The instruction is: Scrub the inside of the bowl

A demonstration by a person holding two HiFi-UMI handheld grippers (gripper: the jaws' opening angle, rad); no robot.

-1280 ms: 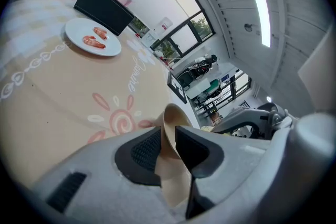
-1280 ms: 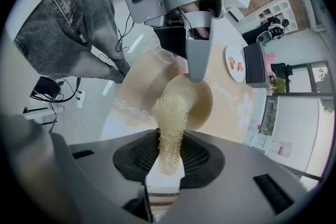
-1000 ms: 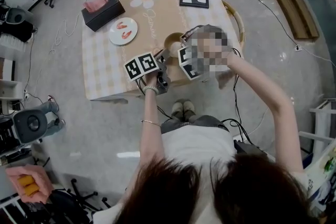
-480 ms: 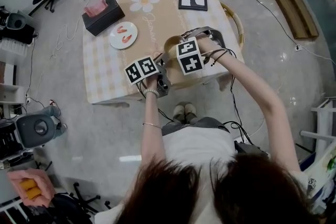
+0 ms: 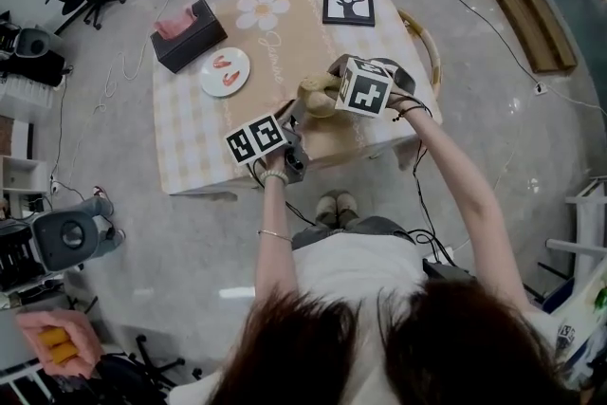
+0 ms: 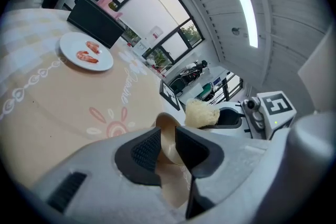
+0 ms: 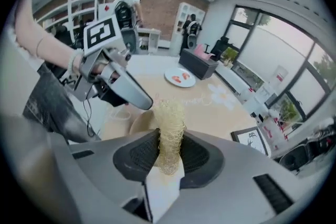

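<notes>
A beige bowl (image 5: 310,108) stands near the table's front edge. My left gripper (image 5: 289,116) is shut on its near rim, and the left gripper view shows the thin wall of the bowl (image 6: 169,150) pinched between the dark pads. My right gripper (image 5: 334,87) is shut on a yellowish mesh scrubber (image 7: 170,118) and holds it over the bowl (image 7: 137,124) from the right. The scrubber (image 5: 318,89) covers most of the bowl's inside in the head view. In the left gripper view the scrubber (image 6: 201,113) shows just beyond the rim.
On the checked tablecloth (image 5: 190,133) stand a black tissue box (image 5: 187,27), a white plate with shrimps (image 5: 225,71) and a framed deer picture (image 5: 348,0). A round wicker rim (image 5: 429,43) sticks out past the table's right side. The person's feet (image 5: 334,201) are under the front edge.
My right gripper has rolled and lifted a little, so its marker cube now faces another way and the scrubber shows over the bowl. The left gripper has kept its hold on the rim.
</notes>
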